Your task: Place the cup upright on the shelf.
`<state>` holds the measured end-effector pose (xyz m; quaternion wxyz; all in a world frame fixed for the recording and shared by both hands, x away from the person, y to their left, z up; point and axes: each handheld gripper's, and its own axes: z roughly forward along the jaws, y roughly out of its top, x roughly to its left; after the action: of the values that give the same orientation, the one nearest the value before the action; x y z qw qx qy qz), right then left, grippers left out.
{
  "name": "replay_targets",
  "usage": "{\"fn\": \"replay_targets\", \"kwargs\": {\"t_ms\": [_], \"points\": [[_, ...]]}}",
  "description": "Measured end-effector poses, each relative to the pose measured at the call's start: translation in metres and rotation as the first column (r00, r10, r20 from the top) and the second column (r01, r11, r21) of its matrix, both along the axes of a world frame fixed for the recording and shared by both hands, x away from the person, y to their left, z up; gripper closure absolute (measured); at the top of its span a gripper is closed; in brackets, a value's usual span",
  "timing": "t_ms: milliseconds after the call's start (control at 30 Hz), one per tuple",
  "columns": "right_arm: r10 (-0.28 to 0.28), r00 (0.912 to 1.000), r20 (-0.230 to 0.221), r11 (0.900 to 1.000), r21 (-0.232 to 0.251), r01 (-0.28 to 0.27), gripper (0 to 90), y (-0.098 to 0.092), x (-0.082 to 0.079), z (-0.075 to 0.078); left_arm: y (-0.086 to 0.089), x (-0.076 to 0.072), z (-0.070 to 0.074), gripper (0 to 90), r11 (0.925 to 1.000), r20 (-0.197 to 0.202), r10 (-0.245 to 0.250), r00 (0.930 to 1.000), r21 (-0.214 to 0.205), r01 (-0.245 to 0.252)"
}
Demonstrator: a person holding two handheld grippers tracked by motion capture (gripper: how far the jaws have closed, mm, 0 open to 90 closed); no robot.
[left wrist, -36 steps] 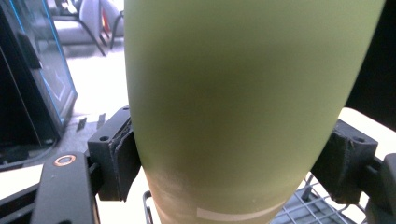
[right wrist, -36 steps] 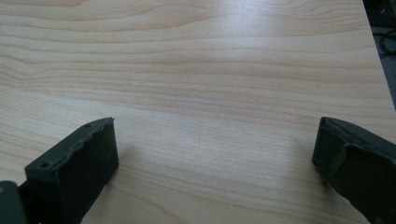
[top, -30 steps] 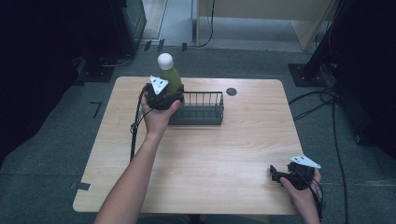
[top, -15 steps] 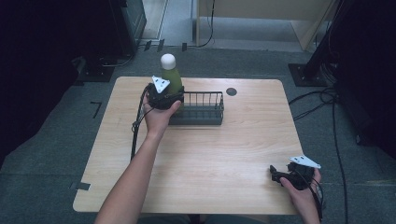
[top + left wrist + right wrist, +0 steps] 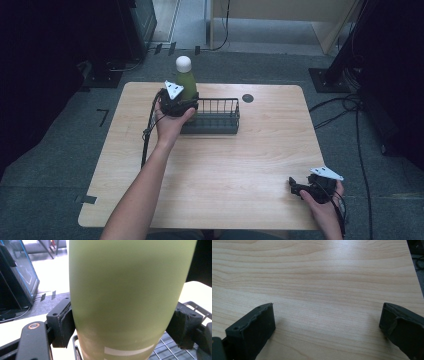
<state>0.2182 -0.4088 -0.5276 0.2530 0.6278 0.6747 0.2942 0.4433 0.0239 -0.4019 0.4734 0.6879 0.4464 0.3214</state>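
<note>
- The green bottle [image 5: 186,82] is seen upright in the high view, white cap uppermost, at the left end of the wire basket [image 5: 220,121], toward 11 o'clock on the wooden table [image 5: 225,165].
- The bottle's long axis stands vertical. Whether its base rests on the basket floor or hangs just above it cannot be told.
- The left gripper [image 5: 176,104] is placed at the bottle's near side, so the bottle lies at 12 o'clock from it. In the left gripper view the two black jaws are seen pressed against opposite flanks of the bottle's body [image 5: 125,297], at 9 and 3 o'clock, with basket wires [image 5: 172,350] visible below.
- State of the left gripper: closed onto the bottle at roughly the width of its body.
- The decisive relation is judged to be bottle base against basket rim: a straight vertical travel along the bottle's axis is required for any lift out or lowering in, since a tilt could catch the wire wall.
- The right gripper [image 5: 305,189] is held near the table's 5 o'clock corner, well apart from basket and bottle; the left hand [image 5: 170,122] is by far the nearer.
- State of the right gripper [image 5: 325,327]: jaws spread wide, nothing between them, bare wood beneath.
</note>
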Motion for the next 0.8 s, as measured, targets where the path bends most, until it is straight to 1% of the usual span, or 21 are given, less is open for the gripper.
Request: {"fn": "replay_targets", "kwargs": {"t_ms": [100, 133, 167, 200, 267, 367, 400, 467, 533, 667, 800], "points": [[0.000, 1.0000, 0.000, 1.0000, 0.000, 0.000, 0.0, 0.000, 0.000, 0.000, 0.000, 0.000, 0.000, 20.8, 1.0000, -0.005, -0.002, 1.0000, -0.003, 0.001], [0.000, 1.0000, 0.000, 1.0000, 0.000, 0.000, 0.0, 0.000, 0.000, 0.000, 0.001, 0.001, 0.002, 20.2, 1.0000, -0.025, -0.004, 0.9997, -0.004, 0.004], [0.000, 1.0000, 0.000, 1.0000, 0.000, 0.000, 0.0, 0.000, 0.000, 0.000, 0.001, 0.001, 0.002, 19.8, 1.0000, -0.025, -0.004, 0.9997, -0.004, 0.004], [0.000, 1.0000, 0.000, 1.0000, 0.000, 0.000, 0.0, 0.000, 0.000, 0.000, 0.002, 0.002, 0.003, 19.4, 0.9999, -0.047, -0.007, 0.9989, -0.015, 0.006], [0.000, 1.0000, 0.000, 1.0000, 0.000, 0.000, 0.0, 0.000, 0.000, 0.000, 0.002, 0.003, 0.005, 18.3, 0.9997, -0.060, -0.013, 0.9981, -0.021, 0.012], [0.000, 1.0000, 0.000, 1.0000, 0.000, 0.000, 0.0, 0.000, 0.000, 0.000, 0.003, 0.003, 0.007, 16.8, 0.9995, -0.066, -0.017, 0.9977, -0.026, 0.015], [0.000, 1.0000, 0.000, 1.0000, 0.000, 0.000, 0.0, 0.000, 0.000, 0.000, 0.005, 0.003, 0.008, 15.6, 0.9992, -0.070, -0.018, 0.9974, -0.036, 0.016], [0.000, 1.0000, 0.000, 1.0000, 0.000, 0.000, 0.0, 0.000, 0.000, 0.000, 0.006, 0.003, 0.009, 13.8, 0.9991, -0.074, -0.014, 0.9971, -0.041, 0.011], [0.000, 1.0000, 0.000, 1.0000, 0.000, 0.000, 0.0, 0.000, 0.000, 0.000, 0.007, 0.002, 0.009, 13.0, 0.9991, -0.078, -0.014, 0.9969, -0.040, 0.011], [0.000, 1.0000, 0.000, 1.0000, 0.000, 0.000, 0.0, 0.000, 0.000, 0.000, 0.009, 0.002, 0.010, 8.4, 0.9988, -0.086, -0.016, 0.9962, -0.048, 0.012], [0.000, 1.0000, 0.000, 1.0000, 0.000, 0.000, 0.0, 0.000, 0.000, 0.000, 0.011, -0.001, 0.012, 6.6, 0.9986, -0.091, -0.022, 0.9956, -0.051, 0.017]]}}
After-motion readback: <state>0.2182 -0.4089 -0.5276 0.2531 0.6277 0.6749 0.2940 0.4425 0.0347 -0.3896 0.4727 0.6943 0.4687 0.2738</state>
